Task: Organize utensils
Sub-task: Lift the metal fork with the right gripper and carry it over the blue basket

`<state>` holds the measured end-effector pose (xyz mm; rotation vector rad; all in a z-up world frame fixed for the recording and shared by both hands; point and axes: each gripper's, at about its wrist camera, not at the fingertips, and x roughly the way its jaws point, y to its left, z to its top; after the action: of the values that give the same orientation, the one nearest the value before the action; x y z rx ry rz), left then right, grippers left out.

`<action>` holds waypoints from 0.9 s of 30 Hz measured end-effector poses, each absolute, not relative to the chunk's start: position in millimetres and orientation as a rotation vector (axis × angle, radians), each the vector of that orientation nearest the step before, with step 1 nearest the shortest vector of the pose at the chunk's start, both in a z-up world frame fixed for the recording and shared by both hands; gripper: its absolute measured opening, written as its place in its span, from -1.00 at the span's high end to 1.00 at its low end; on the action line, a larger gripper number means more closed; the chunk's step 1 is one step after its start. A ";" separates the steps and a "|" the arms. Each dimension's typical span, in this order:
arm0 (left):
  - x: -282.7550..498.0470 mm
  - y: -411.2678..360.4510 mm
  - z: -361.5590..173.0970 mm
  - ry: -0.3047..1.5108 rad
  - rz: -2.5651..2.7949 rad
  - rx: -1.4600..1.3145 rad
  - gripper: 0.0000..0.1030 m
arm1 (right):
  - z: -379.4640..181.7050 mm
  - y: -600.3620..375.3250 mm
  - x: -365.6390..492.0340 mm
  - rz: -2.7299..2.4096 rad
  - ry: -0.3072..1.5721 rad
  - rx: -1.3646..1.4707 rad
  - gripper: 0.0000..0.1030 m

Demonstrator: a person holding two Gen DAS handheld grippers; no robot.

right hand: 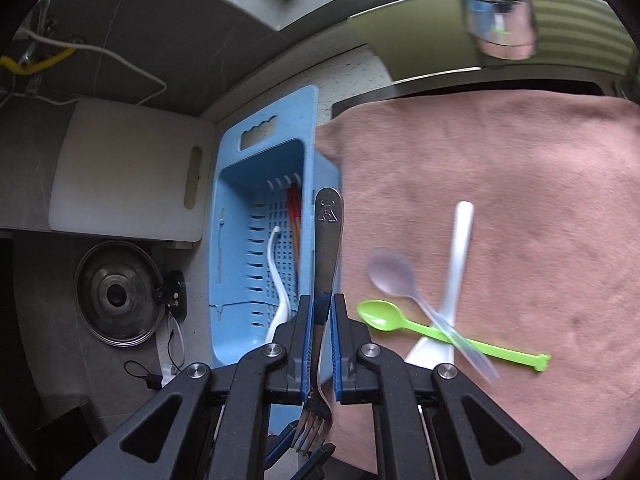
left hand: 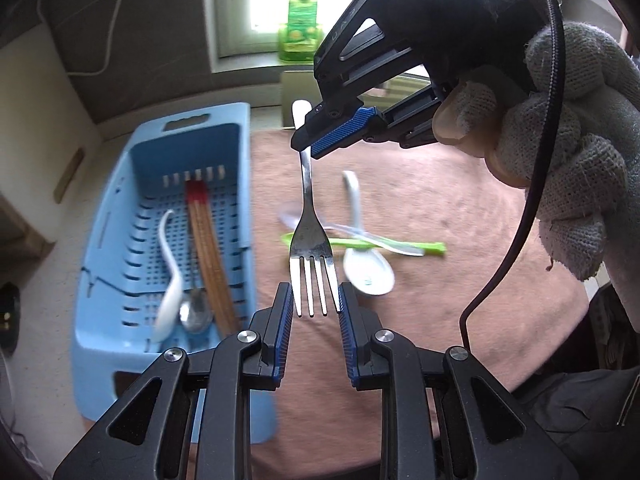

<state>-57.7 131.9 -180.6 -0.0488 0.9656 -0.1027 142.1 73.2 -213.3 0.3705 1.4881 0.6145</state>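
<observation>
My right gripper (left hand: 316, 144) (right hand: 321, 308) is shut on the handle of a steel fork (left hand: 310, 248) (right hand: 326, 248) and holds it in the air, tines toward my left gripper (left hand: 312, 300). The left gripper is open, its pads on either side of the tines, apart from them. The blue basket (left hand: 116, 264) (right hand: 236, 200) holds a white spoon (left hand: 170, 280), a steel spoon (left hand: 196, 312) and red-tipped chopsticks (left hand: 206, 240). On the pink towel (left hand: 440, 280) (right hand: 500, 200) lie a green spoon (right hand: 440, 334), a clear spoon (right hand: 394, 270) and a white spoon (right hand: 456, 264).
A white cutting board (right hand: 128, 168) and a glass pot lid (right hand: 116, 294) lie left of the basket. A green bottle (left hand: 300, 20) stands on the window sill. A tap head (right hand: 498, 20) hangs over the towel's far edge.
</observation>
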 end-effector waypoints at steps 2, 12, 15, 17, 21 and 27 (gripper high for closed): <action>-57.6 142.3 -180.4 0.964 -0.096 -0.054 0.59 | -214.0 84.2 143.3 0.621 1.489 0.363 0.85; -51.6 173.1 -183.2 0.966 -0.077 -0.065 0.59 | -218.0 121.6 153.7 0.637 1.503 0.344 0.85; -49.0 179.3 -184.8 0.966 -0.075 -0.072 0.59 | -220.3 129.7 157.3 0.639 1.506 0.339 0.85; -47.2 183.0 -187.0 0.970 -0.074 -0.078 0.59 | -222.8 133.7 159.4 0.637 1.509 0.338 0.85; -43.4 189.8 -193.2 0.981 -0.072 -0.093 0.59 | -229.0 142.9 162.4 0.639 1.515 0.329 0.85; -35.6 196.3 -204.2 1.007 -0.064 -0.106 0.59 | -239.2 154.3 167.6 0.635 1.527 0.317 0.86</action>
<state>-35.6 196.3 -204.2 -0.1064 1.0070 -0.0642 167.6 154.3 -239.2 0.3168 1.5270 0.6351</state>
